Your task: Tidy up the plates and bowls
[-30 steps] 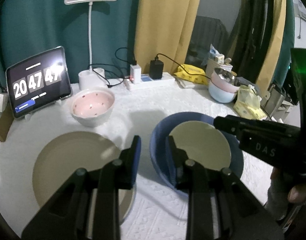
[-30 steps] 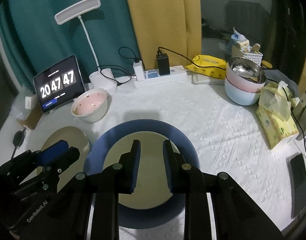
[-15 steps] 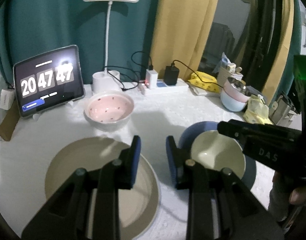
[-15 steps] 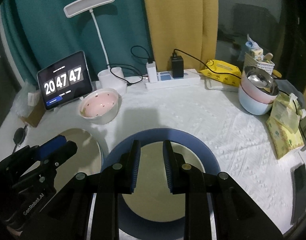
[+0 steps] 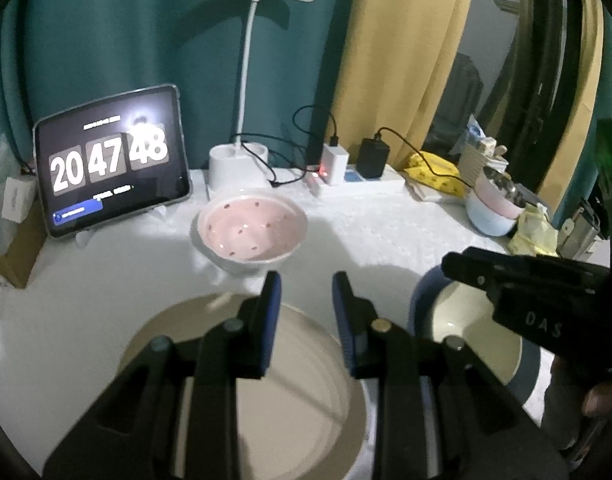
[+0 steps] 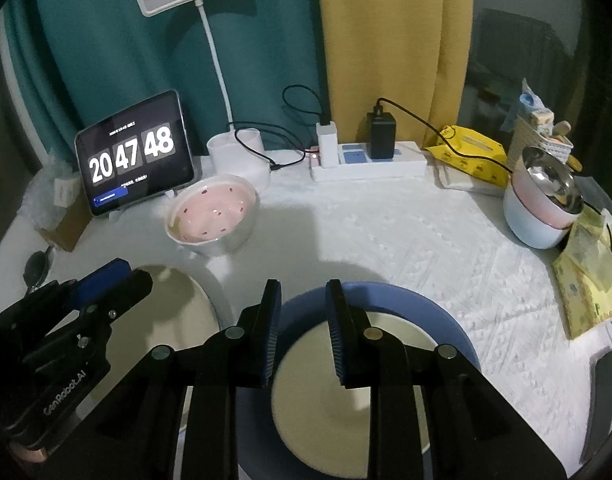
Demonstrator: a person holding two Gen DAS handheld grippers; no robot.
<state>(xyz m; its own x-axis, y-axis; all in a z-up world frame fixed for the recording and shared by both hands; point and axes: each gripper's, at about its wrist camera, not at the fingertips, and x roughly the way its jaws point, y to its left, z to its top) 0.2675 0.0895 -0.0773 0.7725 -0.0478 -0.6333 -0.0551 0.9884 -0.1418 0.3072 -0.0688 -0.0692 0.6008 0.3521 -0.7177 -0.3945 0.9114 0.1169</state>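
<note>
Left wrist view, left to right: tablet clock (image 5: 110, 160) propped at back of white-clothed bench (image 5: 365, 236); pink spotted bowl (image 5: 252, 230) just in front of white desk lamp (image 5: 242, 160); left gripper (image 5: 306, 292) poised over beige plate (image 5: 282, 392), jaws slightly apart, clamped on nothing; blue-rimmed plate (image 5: 421, 304) just beside beige plate, partly hidden behind right gripper (image 5: 465, 264); stacked pastel bowls (image 5: 493, 208) near far right edge. Right wrist view, left to right: left gripper low over beige plate (image 6: 178, 308); pink spotted bowl behind it; right gripper (image 6: 304, 296) above blue-rimmed plate (image 6: 445, 320), jaws narrowly parted, empty; power strip (image 6: 369, 164) at back; yellow packets (image 6: 585, 292) far right.
</note>
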